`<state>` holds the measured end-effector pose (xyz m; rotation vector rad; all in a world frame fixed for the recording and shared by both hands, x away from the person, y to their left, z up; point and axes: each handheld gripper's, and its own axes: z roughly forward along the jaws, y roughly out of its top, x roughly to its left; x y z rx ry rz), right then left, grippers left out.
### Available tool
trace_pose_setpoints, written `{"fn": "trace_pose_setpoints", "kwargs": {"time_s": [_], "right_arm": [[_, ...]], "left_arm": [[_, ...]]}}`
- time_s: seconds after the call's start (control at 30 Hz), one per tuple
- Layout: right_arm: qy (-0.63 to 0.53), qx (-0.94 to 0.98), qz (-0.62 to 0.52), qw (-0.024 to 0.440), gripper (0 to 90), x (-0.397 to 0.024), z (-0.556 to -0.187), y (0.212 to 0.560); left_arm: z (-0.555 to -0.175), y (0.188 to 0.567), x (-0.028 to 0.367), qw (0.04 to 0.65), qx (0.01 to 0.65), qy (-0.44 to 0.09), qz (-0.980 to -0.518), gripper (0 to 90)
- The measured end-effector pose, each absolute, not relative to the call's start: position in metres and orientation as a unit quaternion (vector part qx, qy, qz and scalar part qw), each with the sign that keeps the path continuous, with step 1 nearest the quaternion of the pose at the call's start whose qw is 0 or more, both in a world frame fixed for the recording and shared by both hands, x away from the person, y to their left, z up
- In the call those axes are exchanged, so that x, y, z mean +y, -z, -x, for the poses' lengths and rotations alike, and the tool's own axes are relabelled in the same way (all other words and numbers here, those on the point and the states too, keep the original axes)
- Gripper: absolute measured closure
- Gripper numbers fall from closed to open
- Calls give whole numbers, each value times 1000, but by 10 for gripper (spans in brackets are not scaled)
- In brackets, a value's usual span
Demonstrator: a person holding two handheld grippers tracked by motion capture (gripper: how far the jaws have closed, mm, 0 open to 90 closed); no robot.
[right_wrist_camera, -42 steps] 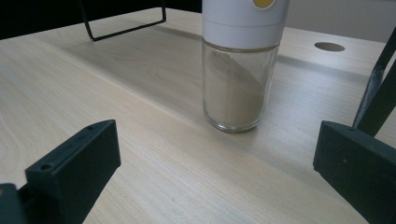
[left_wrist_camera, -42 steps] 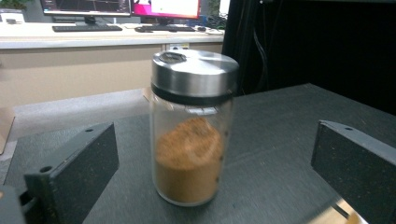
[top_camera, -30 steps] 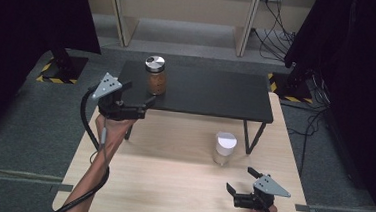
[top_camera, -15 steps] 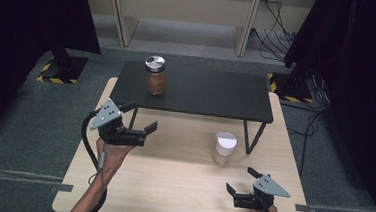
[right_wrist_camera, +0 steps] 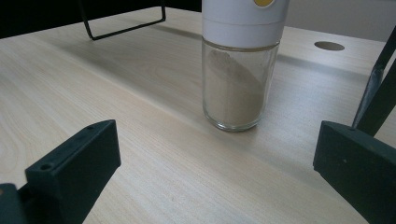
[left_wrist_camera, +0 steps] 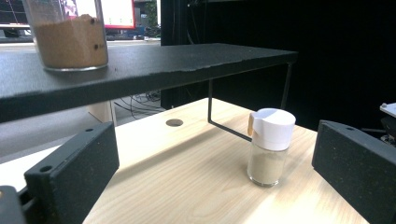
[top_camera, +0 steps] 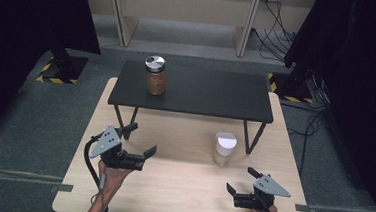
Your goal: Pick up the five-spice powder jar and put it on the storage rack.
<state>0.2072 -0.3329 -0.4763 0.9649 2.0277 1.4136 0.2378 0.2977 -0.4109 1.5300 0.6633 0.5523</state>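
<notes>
**A:** Nearest to me, what do the tongs hold?

**B:** Nothing. My right tongs [top_camera: 243, 186] hover low over the near edge of the bench [top_camera: 179, 195], jaws spread wide and empty. My left tongs [top_camera: 142, 139] hang above the bench's left part, jaws likewise parted, with nothing between them.

**A:** And the thing to be taken?

**B:** The white-capped shaker [top_camera: 224, 148] stands upright on the bench, just ahead of my right tongs and well to the right of my left. In the right gripper view the shaker [right_wrist_camera: 240, 65] sits between and beyond my jaws, its glass body part-filled with pale powder.

**A:** What could go wrong there?

**B:** I judge the shaker tall and narrow, so a jaw striking one side first may tip it. Smooth glass may also slip if I clamp near the cap rather than the body.

**A:** Farther off?

**B:** The black shelf [top_camera: 192, 92] stands over the bench on thin wire legs; one leg [top_camera: 252, 136] rises just beside the shaker. A wide approach may snag a jaw on it and jolt the shelf.

**A:** Farthest?

**B:** The metal-lidded jar [top_camera: 155, 75] of brown powder stands near the shelf's left end; a jolt may shift it.
</notes>
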Motion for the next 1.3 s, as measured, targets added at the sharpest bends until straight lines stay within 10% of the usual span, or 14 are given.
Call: {"fn": "trace_pose_setpoints", "kwargs": {"time_s": [1.3], "right_arm": [[-518,738,-358,242,6,-333,-207,477]], "left_arm": [[-222,511,317,628,325,-215,-674,1]]}}
